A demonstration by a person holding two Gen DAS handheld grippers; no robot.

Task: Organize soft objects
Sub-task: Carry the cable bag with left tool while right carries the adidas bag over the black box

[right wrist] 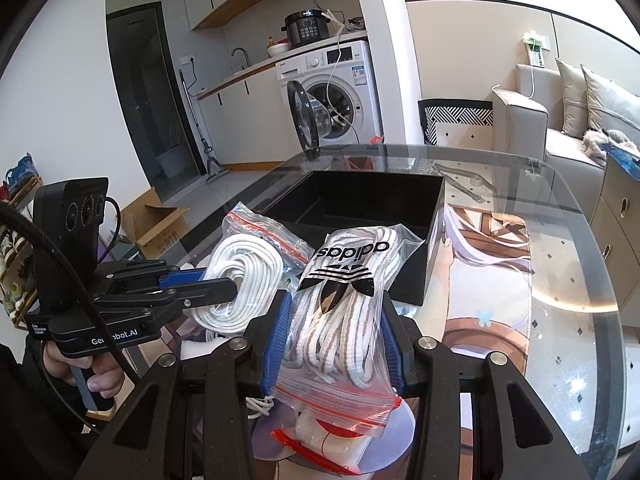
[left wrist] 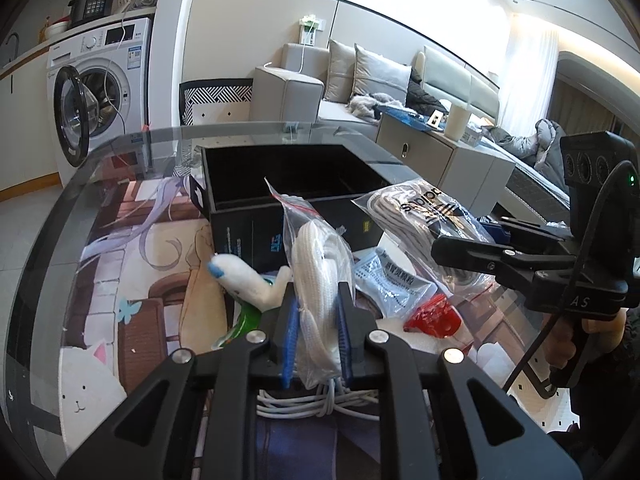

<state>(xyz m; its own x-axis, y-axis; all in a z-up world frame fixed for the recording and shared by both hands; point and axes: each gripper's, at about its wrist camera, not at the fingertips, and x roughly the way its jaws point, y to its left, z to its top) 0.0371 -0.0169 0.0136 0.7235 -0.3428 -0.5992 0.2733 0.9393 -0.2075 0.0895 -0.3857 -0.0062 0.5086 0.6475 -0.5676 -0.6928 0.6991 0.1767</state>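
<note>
Bags of white cord filled both views. Left claw (left wrist: 317, 330) pinched a rope bag (left wrist: 320, 280), the black box (left wrist: 296, 184) waiting just ahead. Right claw (right wrist: 334, 340) gripped the Adidas laces bag (right wrist: 344, 292), likewise short of the box (right wrist: 360, 208), apparently for packing.

We read an upside-down "adidas" with its trefoil on the clear zip bag of laces (right wrist: 344, 300) at centre frame, and "Robot.AI", partly hidden by a cable, on the left gripper (right wrist: 236, 290) at lower left.
</note>
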